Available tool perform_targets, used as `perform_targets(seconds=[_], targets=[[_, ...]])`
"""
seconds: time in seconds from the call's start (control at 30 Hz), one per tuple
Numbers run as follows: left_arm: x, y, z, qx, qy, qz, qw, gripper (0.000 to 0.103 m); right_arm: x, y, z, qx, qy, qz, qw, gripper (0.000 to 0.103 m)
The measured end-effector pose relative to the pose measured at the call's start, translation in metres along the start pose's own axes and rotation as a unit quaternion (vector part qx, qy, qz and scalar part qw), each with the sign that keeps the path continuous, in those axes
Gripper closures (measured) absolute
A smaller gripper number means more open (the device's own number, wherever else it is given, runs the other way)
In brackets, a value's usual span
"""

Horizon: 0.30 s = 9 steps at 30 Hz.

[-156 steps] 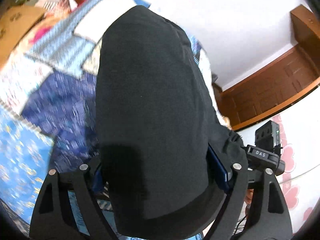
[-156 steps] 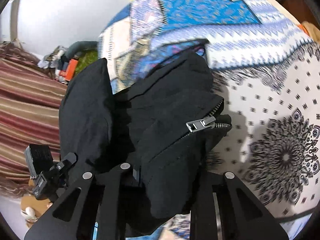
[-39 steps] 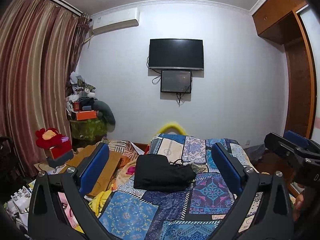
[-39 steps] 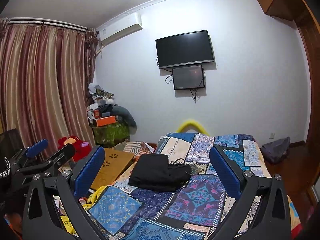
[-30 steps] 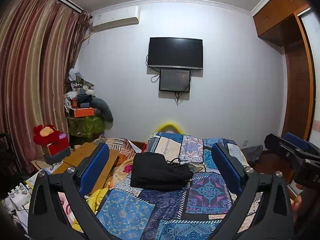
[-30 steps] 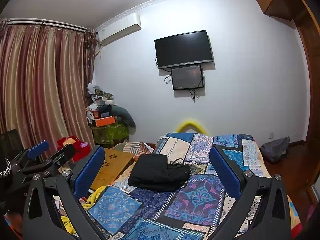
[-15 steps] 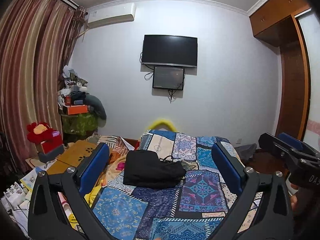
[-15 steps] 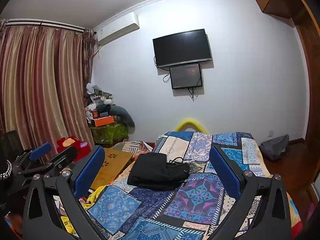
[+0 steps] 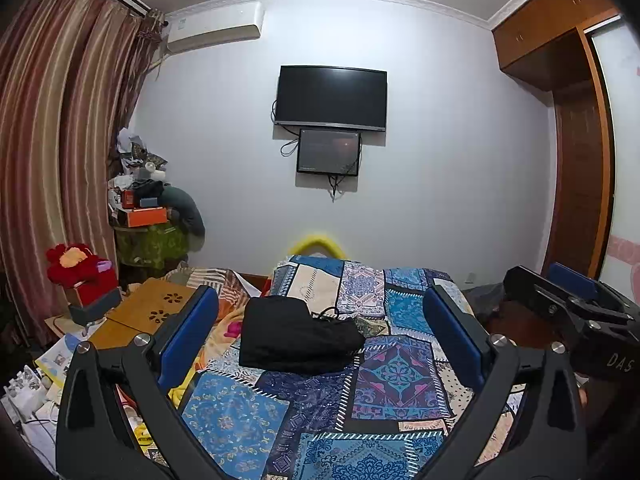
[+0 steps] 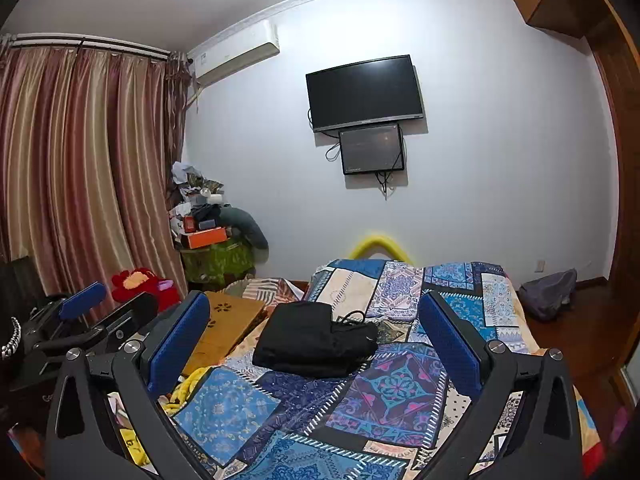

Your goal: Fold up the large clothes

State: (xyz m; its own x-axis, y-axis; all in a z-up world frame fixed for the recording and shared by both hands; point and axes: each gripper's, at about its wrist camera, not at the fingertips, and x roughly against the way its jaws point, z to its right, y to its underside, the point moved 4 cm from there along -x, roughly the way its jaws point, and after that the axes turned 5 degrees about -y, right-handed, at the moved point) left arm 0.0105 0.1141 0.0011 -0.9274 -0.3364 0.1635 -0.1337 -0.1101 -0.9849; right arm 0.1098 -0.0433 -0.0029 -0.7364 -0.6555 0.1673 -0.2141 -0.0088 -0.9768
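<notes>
Left wrist view: black jacket (image 9: pixel 298 336) lies folded into a compact bundle on the patchwork quilt (image 9: pixel 396 376), toward the bed's far left corner, short of the far edge. It sits flat there, I judge, because the fold is done and it's parked clear of the near working area. A dark cord or strap pokes out along its top right; can't tell which.

I hold my left gripper (image 9: pixel 320 336) pulled well back from the bundle, fingers spread wide, nothing between the blue pads (image 9: pixel 188 330). My right gripper (image 10: pixel 314 344) is the same: wide apart, empty, aimed at the jacket from well short of it. Each gripper shows at the edge of the other's view, so they sit side by side.

Read: task looks finished, both tools backed off to clear the cloth.
</notes>
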Motion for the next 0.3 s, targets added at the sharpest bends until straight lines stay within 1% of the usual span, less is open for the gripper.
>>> perform_targets(seconds=[0.13, 0.3], targets=[[-0.0004, 0.0008, -0.0006, 0.001, -0.007, -0.001, 1.0000, 0.000, -0.0009, -0.0003, -0.0006, -0.001, 0.000, -0.003, 1.000, 0.000], [-0.0024, 0.0016, -0.0020, 0.004, -0.006, -0.006, 1.0000, 0.001, -0.0023, 0.0007, -0.0011, 0.000, 0.000, -0.006, 1.000, 0.000]])
